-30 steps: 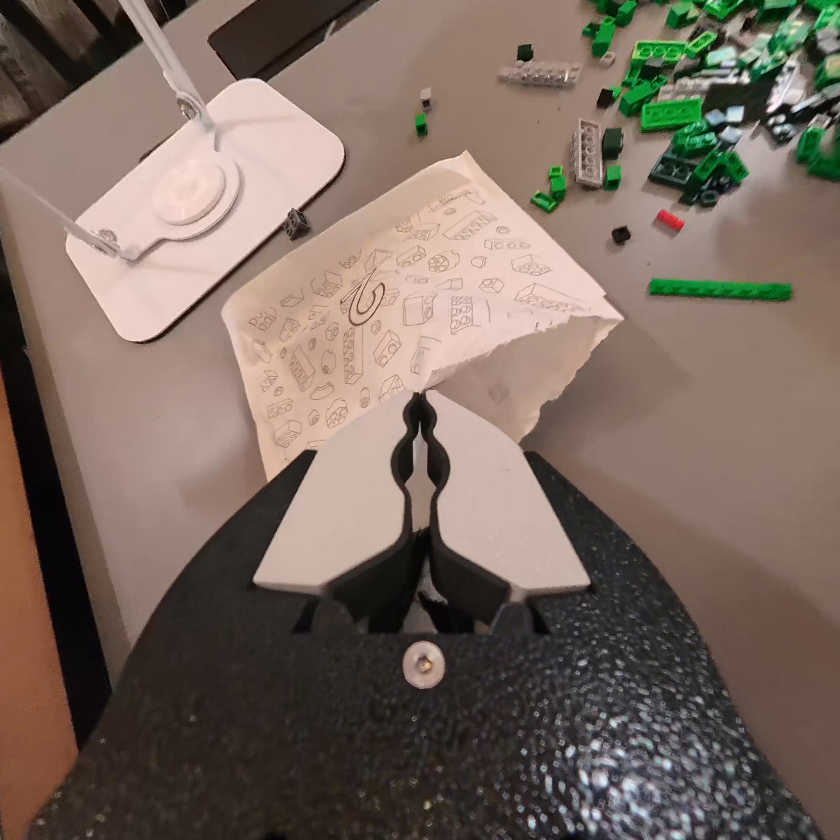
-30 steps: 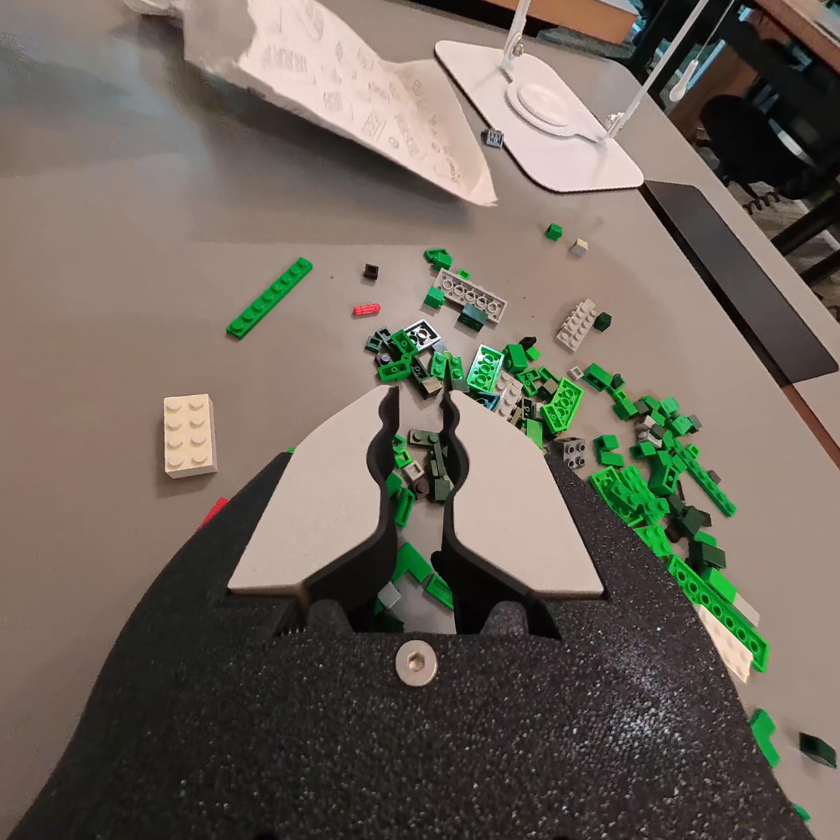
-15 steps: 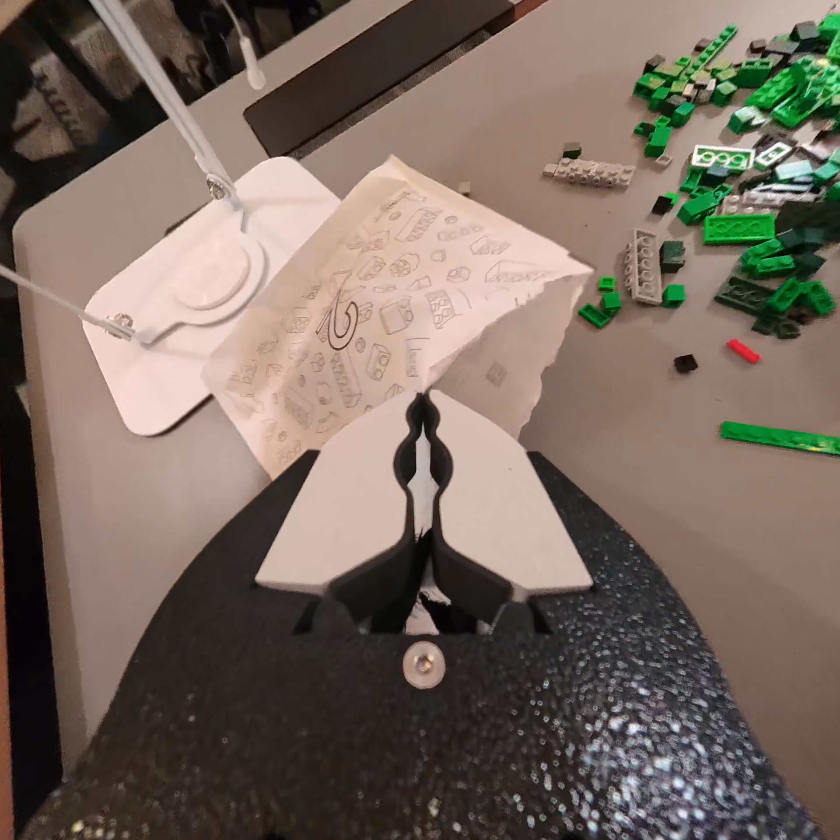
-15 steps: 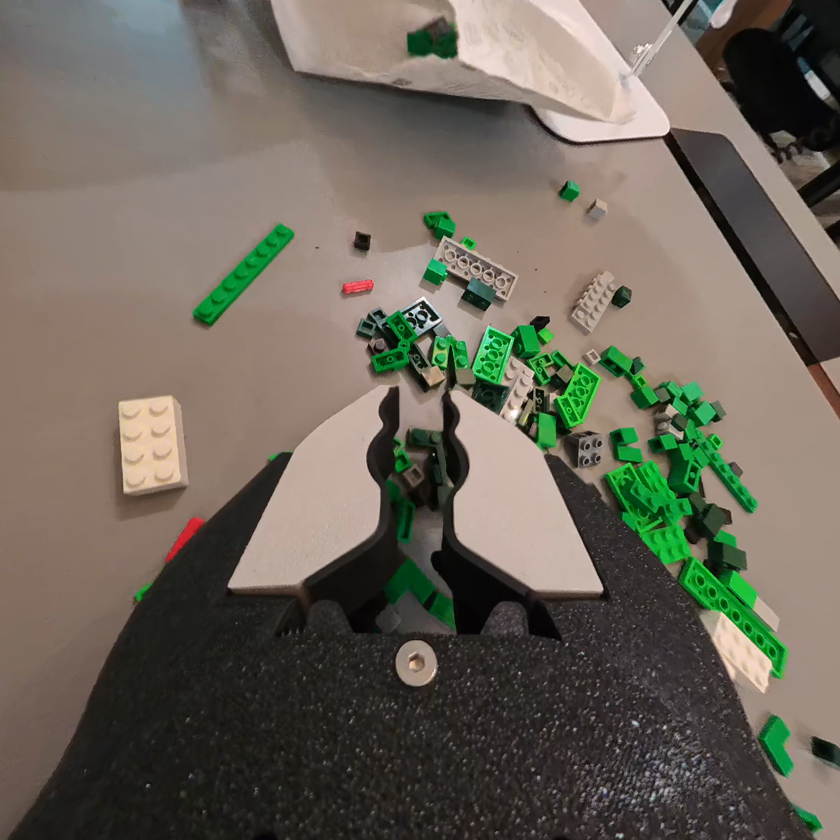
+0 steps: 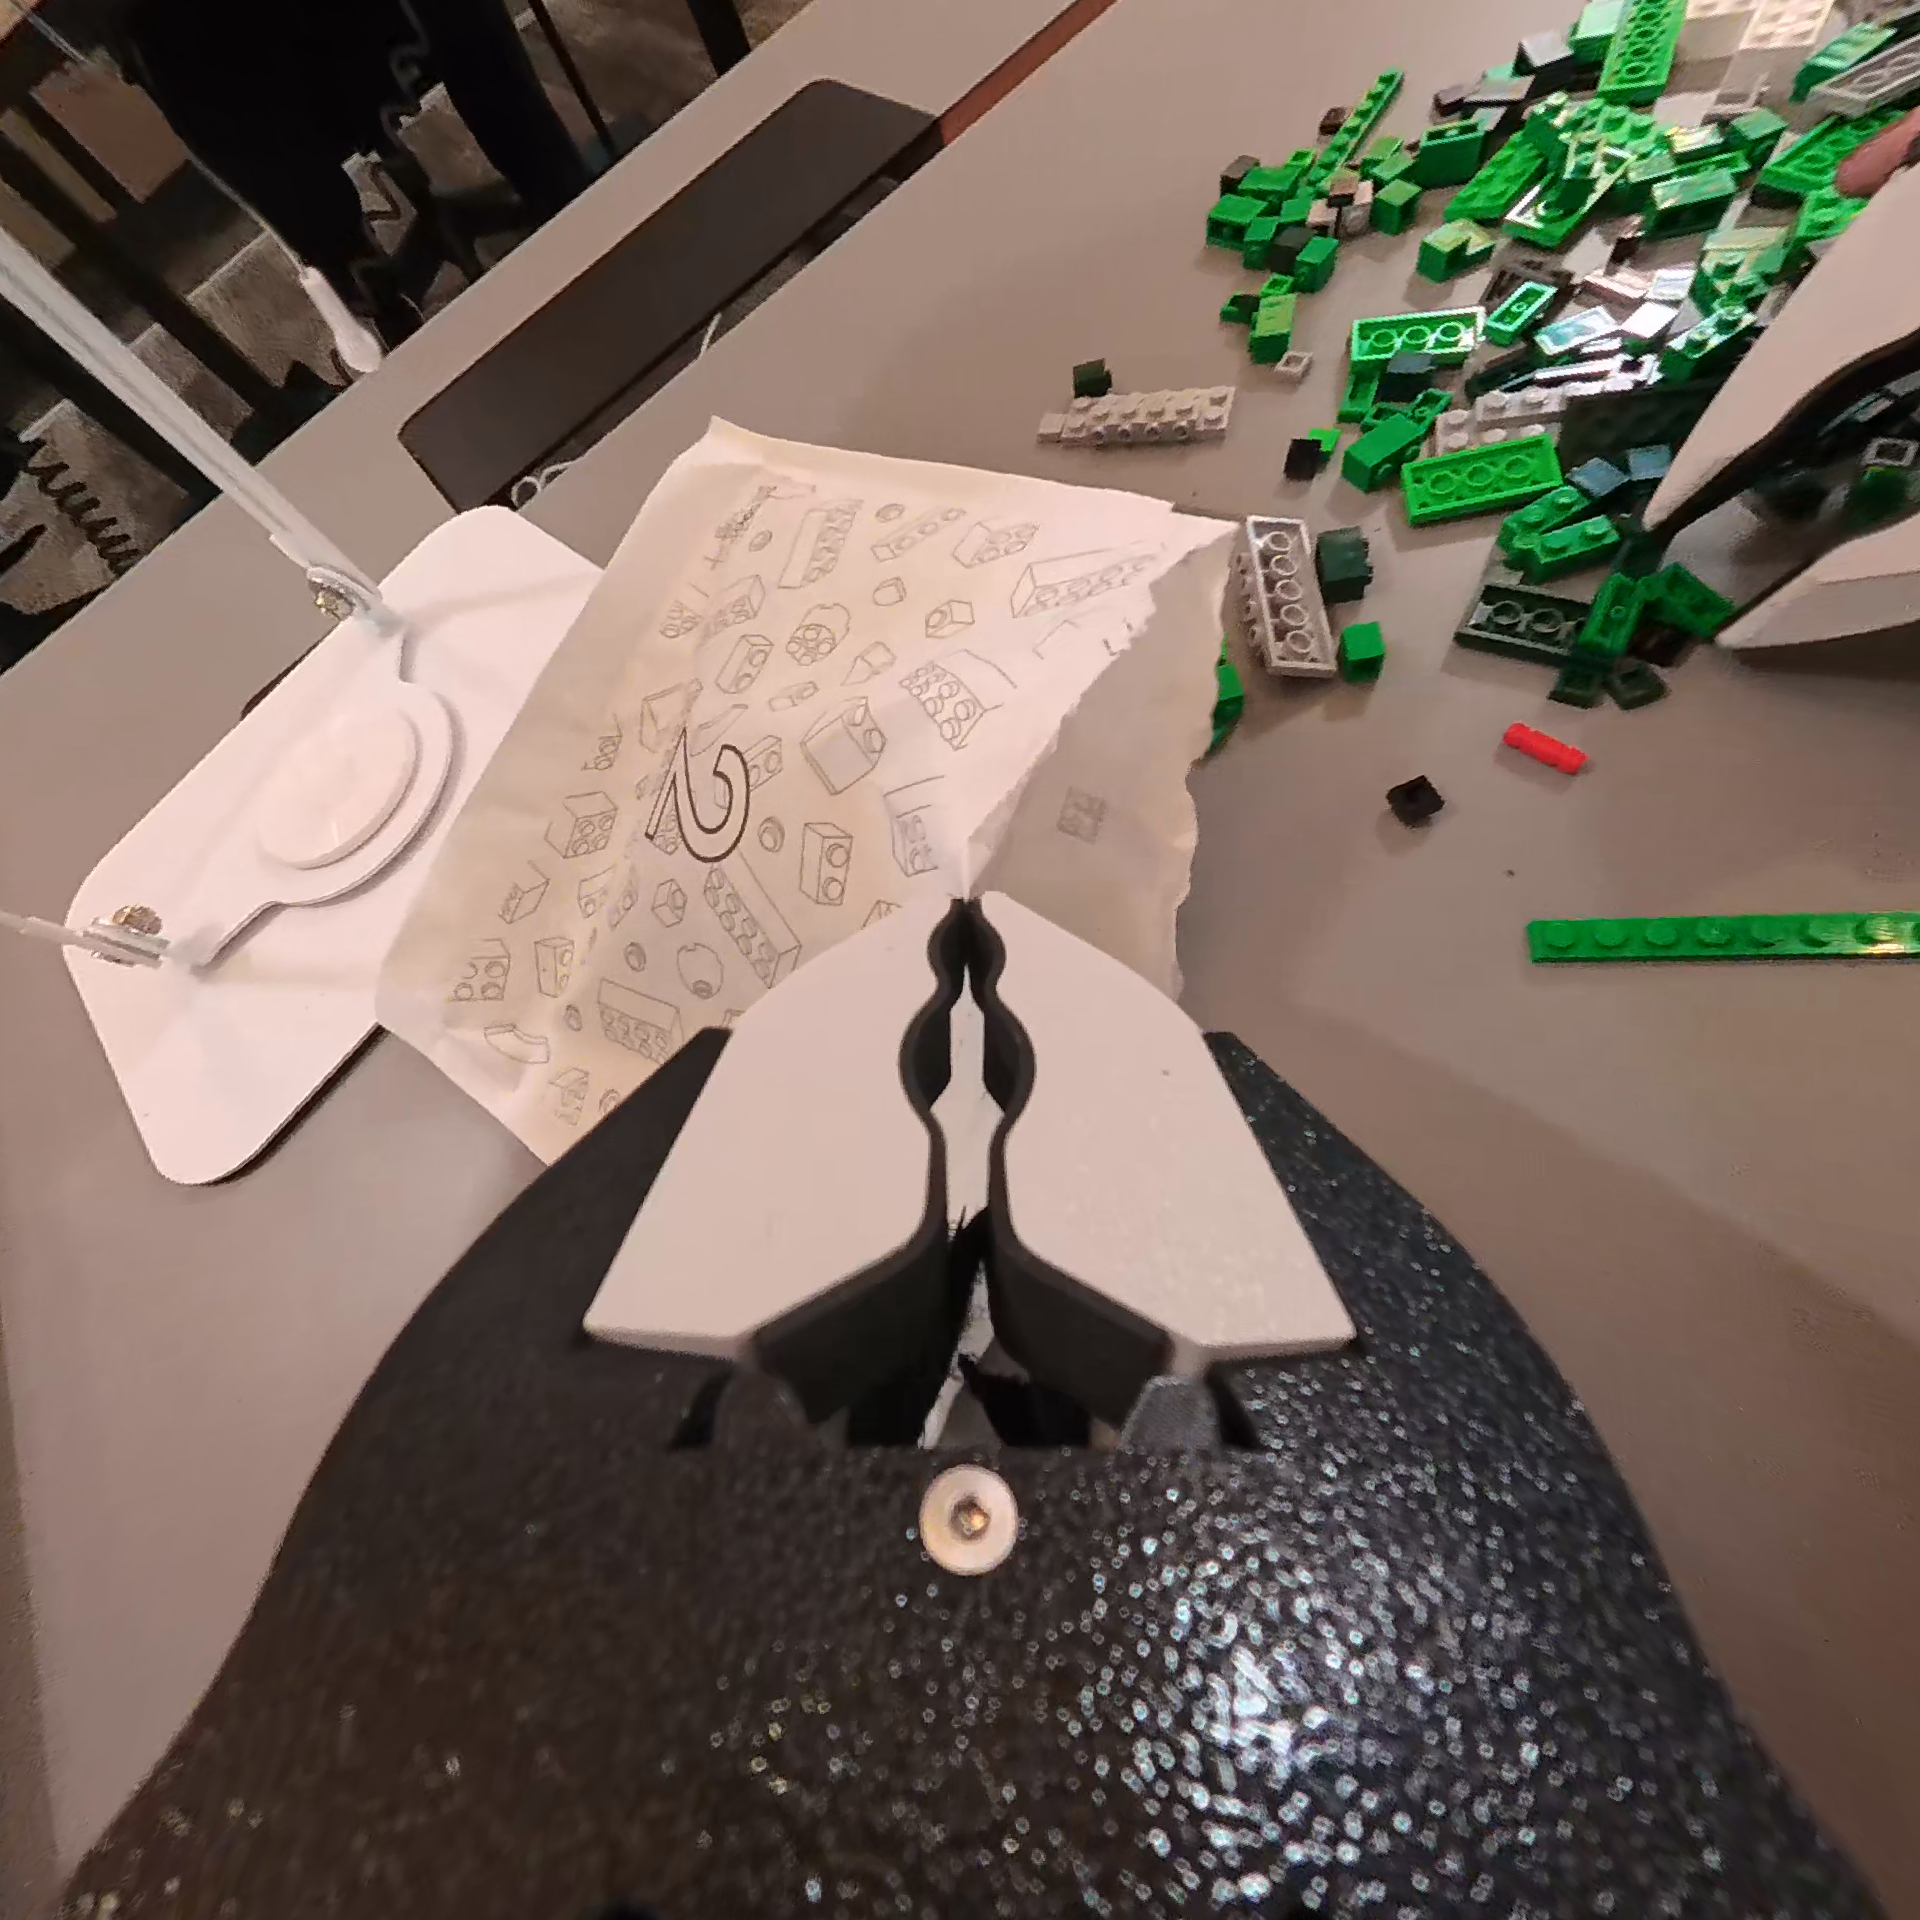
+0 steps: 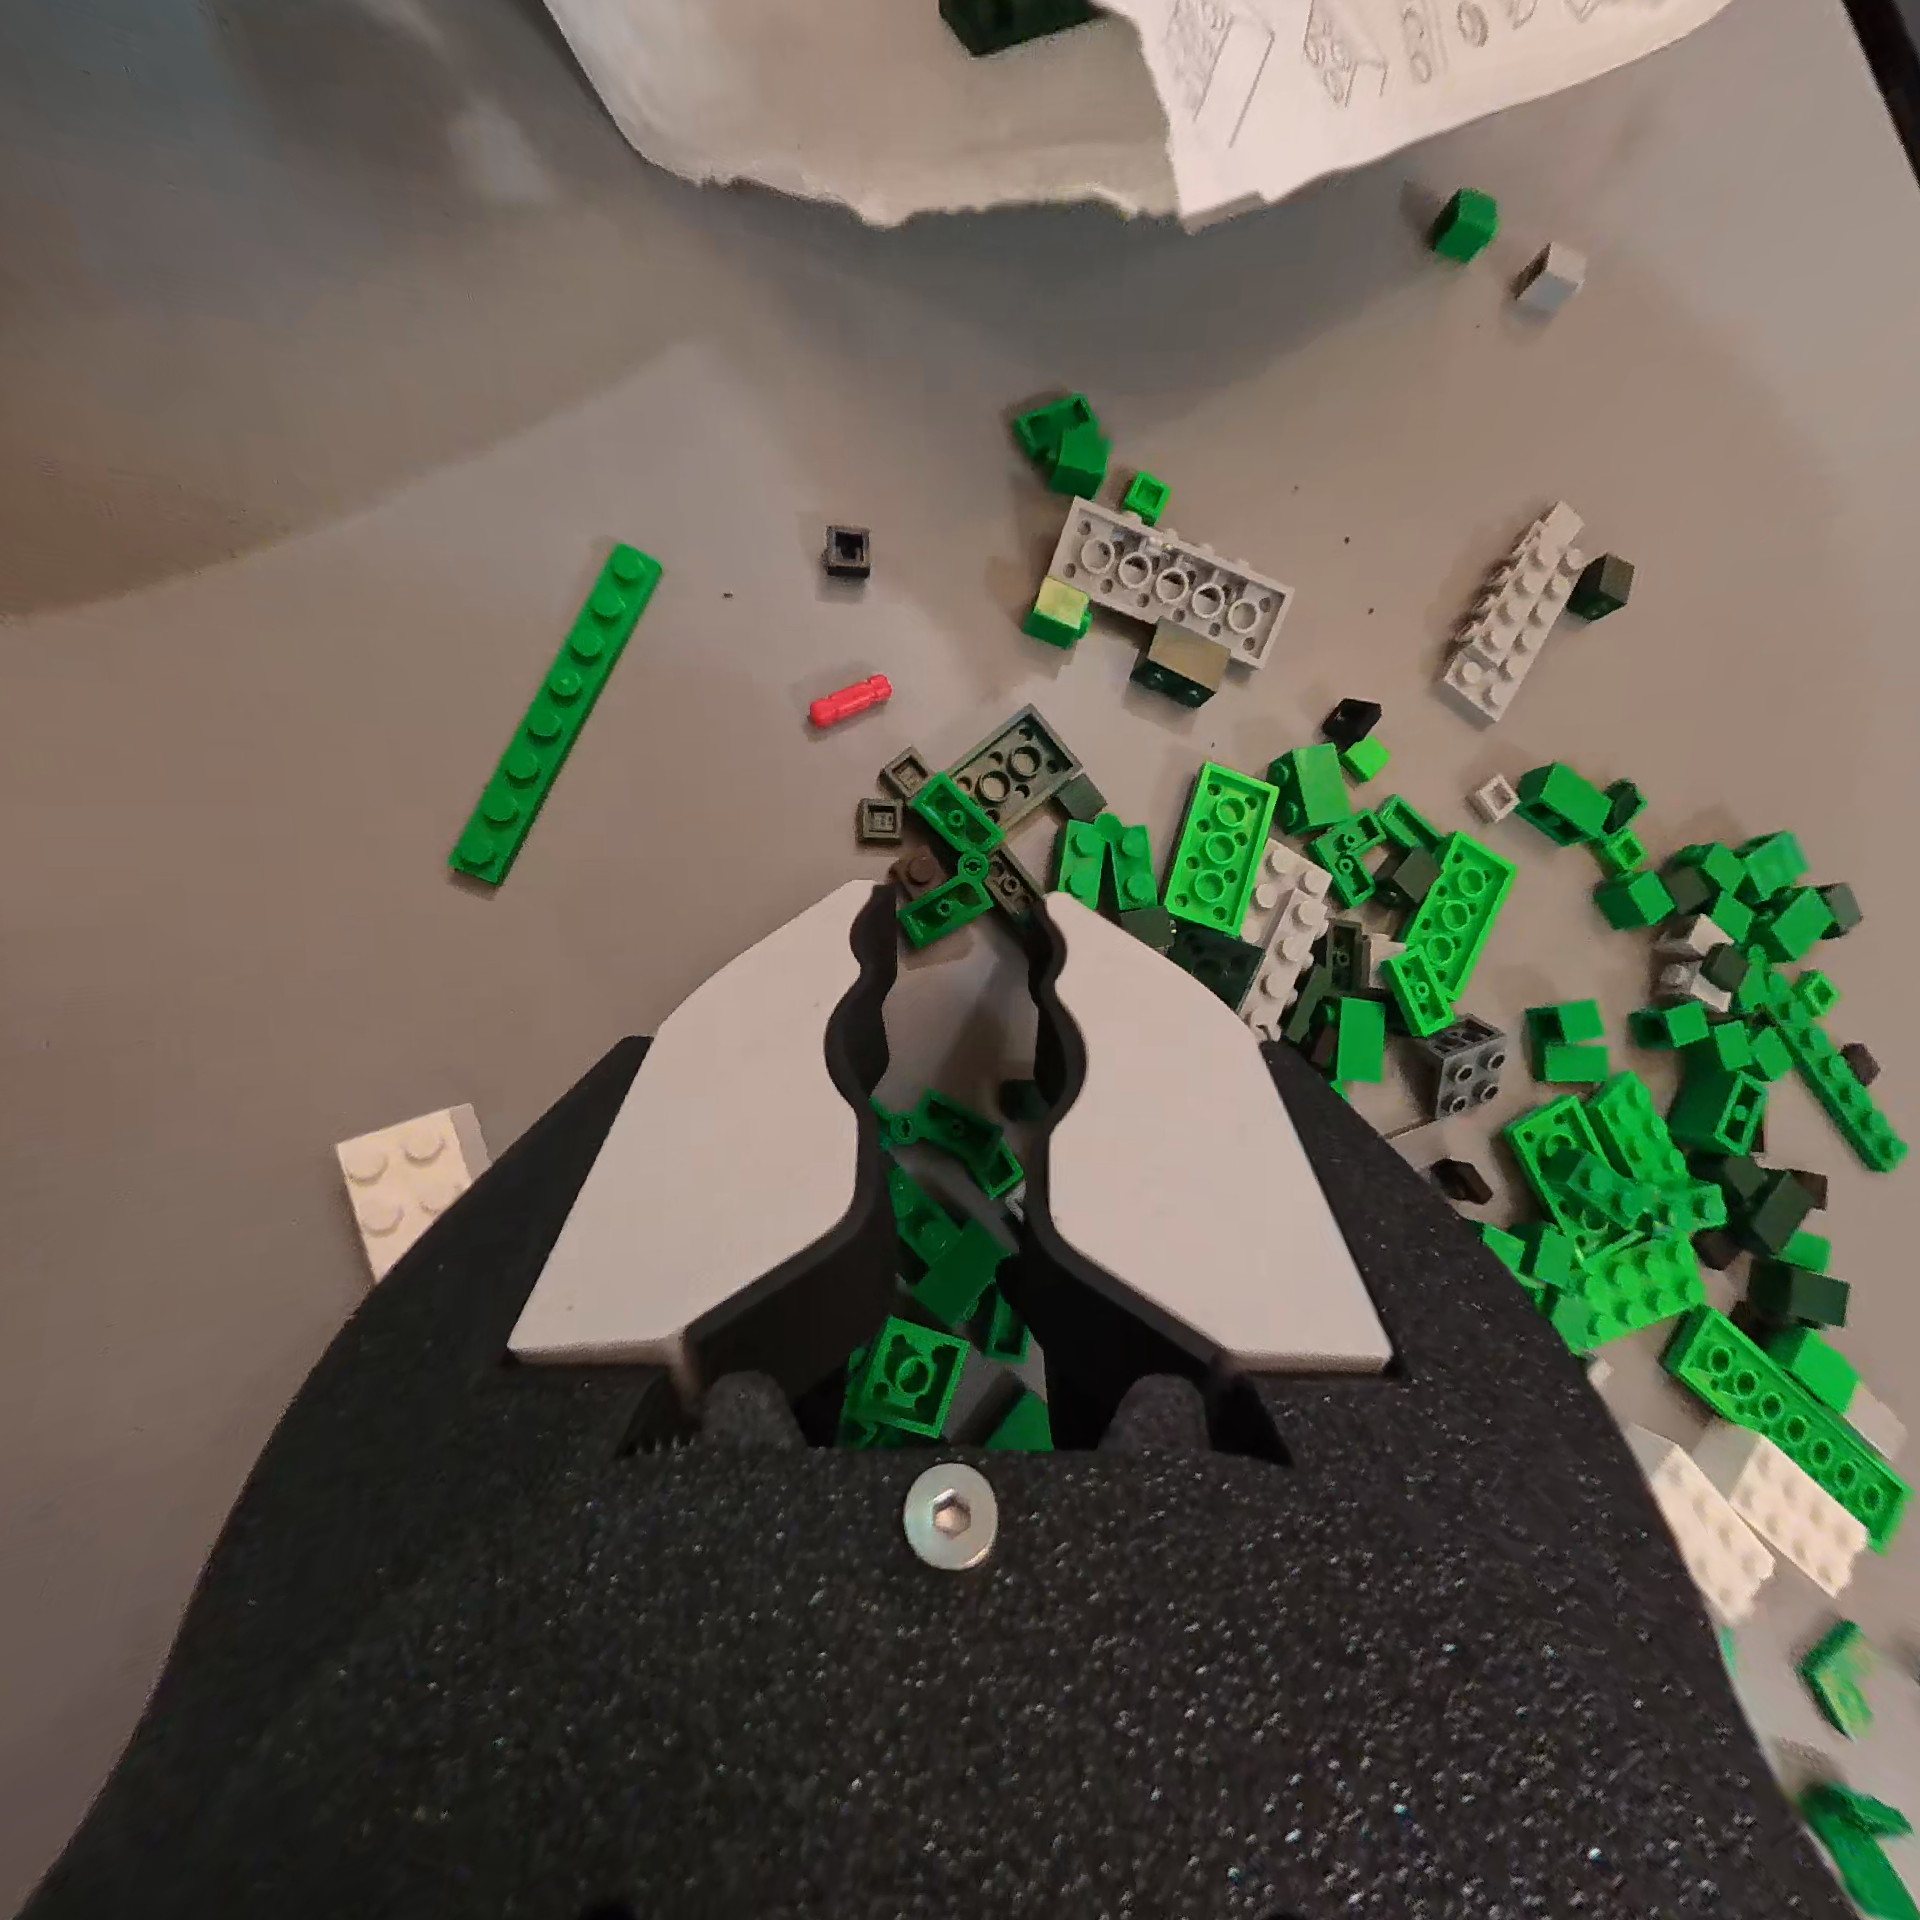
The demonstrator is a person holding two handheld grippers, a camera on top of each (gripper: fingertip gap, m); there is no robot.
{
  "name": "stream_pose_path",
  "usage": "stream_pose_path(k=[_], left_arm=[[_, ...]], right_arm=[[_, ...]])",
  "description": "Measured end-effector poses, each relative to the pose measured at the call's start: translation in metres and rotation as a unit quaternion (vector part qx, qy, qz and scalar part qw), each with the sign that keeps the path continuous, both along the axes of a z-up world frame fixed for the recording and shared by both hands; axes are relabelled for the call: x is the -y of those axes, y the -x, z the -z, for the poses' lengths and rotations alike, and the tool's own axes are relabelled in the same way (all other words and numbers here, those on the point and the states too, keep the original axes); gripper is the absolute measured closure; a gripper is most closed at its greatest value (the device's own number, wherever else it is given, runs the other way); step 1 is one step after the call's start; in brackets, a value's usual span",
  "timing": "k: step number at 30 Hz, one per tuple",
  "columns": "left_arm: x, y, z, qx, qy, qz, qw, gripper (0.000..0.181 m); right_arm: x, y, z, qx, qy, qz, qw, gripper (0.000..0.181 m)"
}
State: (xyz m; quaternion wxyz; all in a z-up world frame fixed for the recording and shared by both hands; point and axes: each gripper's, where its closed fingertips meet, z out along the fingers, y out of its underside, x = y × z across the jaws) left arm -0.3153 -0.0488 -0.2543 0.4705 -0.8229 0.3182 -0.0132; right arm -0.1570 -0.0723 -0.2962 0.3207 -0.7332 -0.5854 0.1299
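Item 1, my left gripper (image 5: 971, 914): jaws closed on the torn edge of a white paper bag (image 5: 790, 727) printed with brick outlines. The bag hangs lifted, its ragged mouth turned toward the brick pile; it overlaps a white stand base (image 5: 260, 883) at far left. Dark green bricks (image 6: 1013, 21) show inside the mouth. Risk: thin paper may tear at the pinch, or sag and spill those pieces onto the worktop (image 5: 1558, 1195).

Item 2, my right gripper (image 6: 971, 904): jaws parted, holding nothing, angled steeply down over the near edge of the scattered green bricks (image 6: 1455, 935). Left of it lie a long green plate (image 6: 556, 717) and a small red pin (image 6: 850, 699). Risk: closing here could scatter pieces or catch several at once.
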Motion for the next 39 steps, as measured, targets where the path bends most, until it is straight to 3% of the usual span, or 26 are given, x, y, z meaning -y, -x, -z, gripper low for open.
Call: stream_pose_path(k=[4, 10, 15, 18, 23, 29, 35, 39], left_arm=[[0.001, -0.003, -0.004, 0.001, -0.016, 0.003, 1.0, 0.181], [0.001, -0.006, -0.004, 0.009, -0.024, 0.008, 1.0, 0.181], [0.003, -0.013, -0.005, 0.015, -0.032, 0.018, 0.999, 0.181], [0.005, -0.016, -0.007, 0.024, -0.035, 0.024, 0.999, 0.181], [0.008, -0.023, -0.01, 0.054, -0.028, 0.038, 0.997, 0.181], [0.02, -0.035, -0.025, 0.12, -0.005, 0.062, 0.991, 0.181], [0.026, -0.039, -0.033, 0.143, -0.002, 0.071, 0.987, 0.181], [0.028, -0.043, -0.032, 0.148, 0.003, 0.081, 0.986, 0.181]], right_arm=[[-0.001, 0.002, 0.001, 0.045, -0.042, -0.012, 0.998, 0.154], [0.0, 0.001, 0.003, 0.063, -0.038, -0.016, 0.997, 0.171], [-0.005, -0.004, -0.003, 0.079, -0.131, -0.045, 0.987, 0.173], [-0.01, 0.0, -0.023, 0.063, -0.266, -0.084, 0.958, 0.173], [0.0, 0.013, -0.06, 0.017, -0.453, -0.137, 0.881, 0.173], [0.031, 0.053, -0.097, -0.078, -0.525, -0.164, 0.831, 0.173], [0.05, 0.089, -0.108, -0.089, -0.586, -0.178, 0.785, 0.173], [0.044, 0.094, -0.117, -0.107, -0.608, -0.145, 0.773, 0.174]])
